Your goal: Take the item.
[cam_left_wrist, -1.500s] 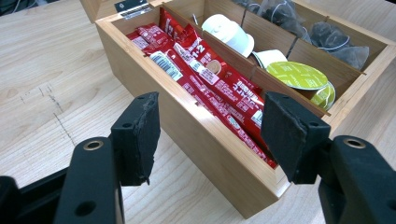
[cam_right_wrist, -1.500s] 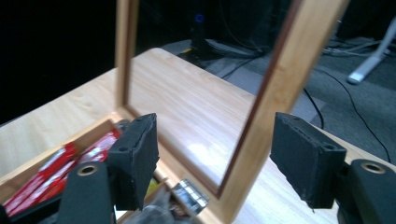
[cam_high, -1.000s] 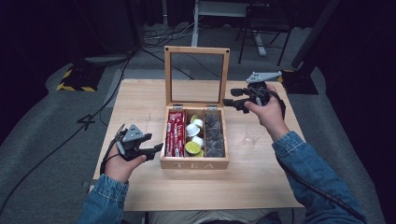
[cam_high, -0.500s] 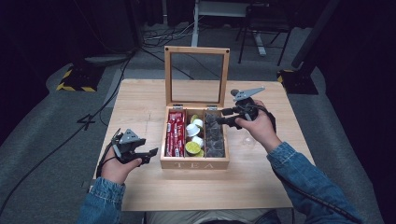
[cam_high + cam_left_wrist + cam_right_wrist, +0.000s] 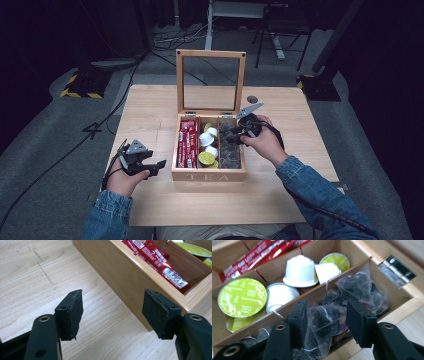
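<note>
Your right gripper (image 5: 325,323) has dropped from above the tea box (image 5: 208,176) into its right compartment; its jaws have just been closing around a clear tea sachet (image 5: 324,322), pads not yet pressing. Pickup appears imminent. Your left gripper (image 5: 116,312) idles spread, empty, beside the box.

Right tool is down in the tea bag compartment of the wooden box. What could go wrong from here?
1. The right tool has just been closing around one clear pyramid tea bag; the bags lie heaped, so neighbours or strings might lift with it.
2. Its left pad sits close to the thin wooden divider and might catch it.
3. The open left tool is beside the wooden tea box, not bracing it, so a tug may shift the box.
</note>
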### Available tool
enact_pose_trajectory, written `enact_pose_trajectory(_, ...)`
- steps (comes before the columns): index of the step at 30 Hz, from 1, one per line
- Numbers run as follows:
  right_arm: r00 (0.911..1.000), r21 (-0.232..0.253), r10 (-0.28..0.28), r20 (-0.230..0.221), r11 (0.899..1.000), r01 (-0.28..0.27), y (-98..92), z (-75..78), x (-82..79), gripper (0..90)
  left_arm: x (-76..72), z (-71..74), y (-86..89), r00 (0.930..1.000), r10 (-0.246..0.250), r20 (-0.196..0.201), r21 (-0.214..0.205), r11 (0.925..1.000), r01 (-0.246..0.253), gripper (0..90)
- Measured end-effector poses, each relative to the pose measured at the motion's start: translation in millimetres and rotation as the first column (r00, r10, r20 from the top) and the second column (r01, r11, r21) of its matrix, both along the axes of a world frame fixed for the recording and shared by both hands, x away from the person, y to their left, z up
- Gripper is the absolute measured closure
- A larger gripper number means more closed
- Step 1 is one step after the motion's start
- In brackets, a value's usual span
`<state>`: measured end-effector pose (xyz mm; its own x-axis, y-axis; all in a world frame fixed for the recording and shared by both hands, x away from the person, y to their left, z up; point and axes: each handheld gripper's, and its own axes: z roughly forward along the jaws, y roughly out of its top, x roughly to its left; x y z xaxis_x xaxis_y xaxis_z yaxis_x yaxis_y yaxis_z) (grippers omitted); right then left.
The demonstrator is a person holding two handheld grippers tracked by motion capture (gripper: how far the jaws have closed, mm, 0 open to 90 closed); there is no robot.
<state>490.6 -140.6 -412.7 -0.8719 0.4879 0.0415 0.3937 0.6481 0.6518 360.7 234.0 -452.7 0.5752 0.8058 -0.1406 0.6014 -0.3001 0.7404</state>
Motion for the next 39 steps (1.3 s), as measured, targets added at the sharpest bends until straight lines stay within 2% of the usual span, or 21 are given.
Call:
enact_pose_trajectory(7, 0.9993, -0.028, -0.006, -0.036, 1.0, 0.005, 5.9, -12.7, 6.0, 49.5, -0.1, -0.2, -0.4, 1.0, -0.002, 0.005, 0.003, 1.0, 0.002, 33.7)
enact_pose_trajectory(9, 0.9993, -0.034, -0.006, -0.036, 0.999, 0.005, 6.5, -14.8, 8.2, 51.1, -0.1, -0.3, -0.8, 1.0, 0.0, 0.007, 0.004, 1.0, 0.0, 33.7)
enact_pose_trajectory(13, 0.9994, -0.028, -0.016, -0.029, 0.999, 0.015, 6.4, -15.5, 11.1, 61.1, 0.1, -0.4, -1.0, 1.0, -0.002, 0.006, 0.005, 1.0, 0.002, 33.7)
enact_pose_trajectory(16, 0.9995, -0.025, -0.015, -0.029, 1.0, 0.014, 6.3, -16.5, 12.4, 62.2, 0.0, -0.3, -0.8, 1.0, -0.001, 0.007, 0.004, 1.0, 0.001, 33.6)
enact_pose_trajectory(20, 1.0, -0.065, -0.002, -0.002, 0.998, 0.002, 9.7, -19.1, 10.5, 59.1, -0.1, -0.2, -0.9, 1.0, -0.001, 0.007, 0.004, 1.0, 0.001, 33.6)
enact_pose_trajectory(23, 0.9993, -0.092, 0.019, 0.032, 0.996, -0.016, 12.1, -18.1, 7.3, 65.1, -0.2, -0.2, -0.9, 1.0, 0.0, 0.007, 0.004, 1.0, 0.0, 33.6)
enact_pose_trajectory(24, 0.9987, -0.101, 0.027, 0.044, 0.995, -0.022, 12.3, -17.3, 6.5, 72.1, -0.2, -0.2, -0.9, 1.0, 0.0, 0.007, 0.004, 1.0, 0.0, 33.6)
enact_pose_trajectory(27, 0.9979, -0.111, 0.031, 0.056, 0.994, -0.025, 12.6, -14.1, 4.6, 73.9, -0.2, -0.2, -0.8, 1.0, 0.0, 0.007, 0.003, 1.0, 0.0, 33.6)
enact_pose_trajectory(32, 0.997, -0.085, 0.026, 0.073, 0.996, -0.019, 9.4, -9.3, 3.1, 77.7, 0.0, -0.4, -0.7, 1.0, 0.0, 0.008, 0.001, 1.0, 0.0, 33.8)
enact_pose_trajectory(39, 0.9982, -0.01, 0.015, 0.057, 1.0, -0.014, 3.2, 2.2, 2.0, 78.8, 0.7, -0.9, 0.7, 1.0, 0.0, 0.003, 0.002, 1.0, 0.0, 33.9)
